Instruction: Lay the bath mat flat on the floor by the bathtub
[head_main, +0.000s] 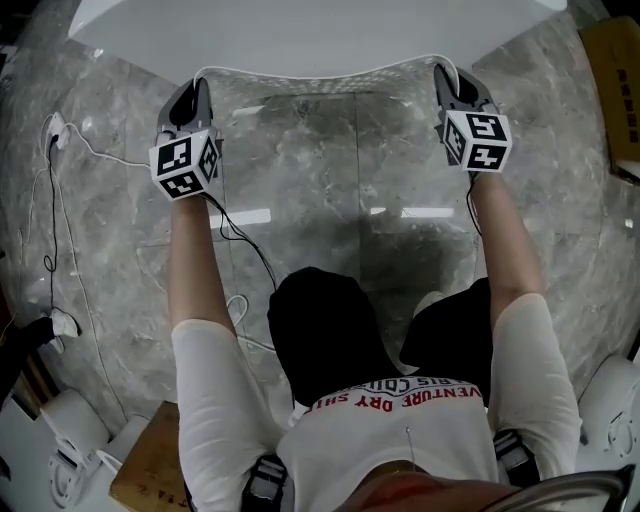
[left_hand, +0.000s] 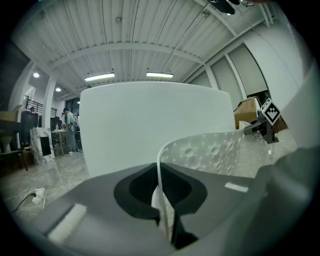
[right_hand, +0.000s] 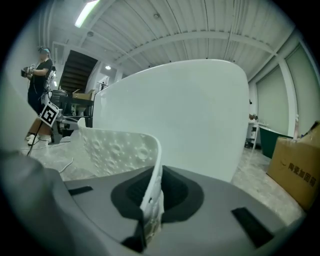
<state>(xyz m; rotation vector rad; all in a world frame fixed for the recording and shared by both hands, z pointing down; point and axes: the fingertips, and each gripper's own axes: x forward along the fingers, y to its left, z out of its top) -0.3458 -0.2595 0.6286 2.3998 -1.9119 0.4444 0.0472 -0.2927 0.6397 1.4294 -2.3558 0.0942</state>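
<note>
A translucent bath mat (head_main: 320, 150) with small bumps and suction cups is stretched between my two grippers, above the marble floor. My left gripper (head_main: 195, 88) is shut on its left corner, and my right gripper (head_main: 446, 72) is shut on its right corner. The white bathtub (head_main: 320, 35) lies just beyond the mat's far edge. In the left gripper view the mat (left_hand: 210, 150) curves away to the right from the shut jaws (left_hand: 162, 200), with the tub wall (left_hand: 150, 125) behind. In the right gripper view the mat (right_hand: 115, 145) runs left from the shut jaws (right_hand: 150, 200).
A power strip with a white cable (head_main: 55, 135) lies on the floor at the left. A cardboard box (head_main: 615, 90) stands at the right of the tub. A wooden box (head_main: 150, 470) and white equipment (head_main: 60, 440) sit near the person's feet. People stand far behind (left_hand: 67, 120).
</note>
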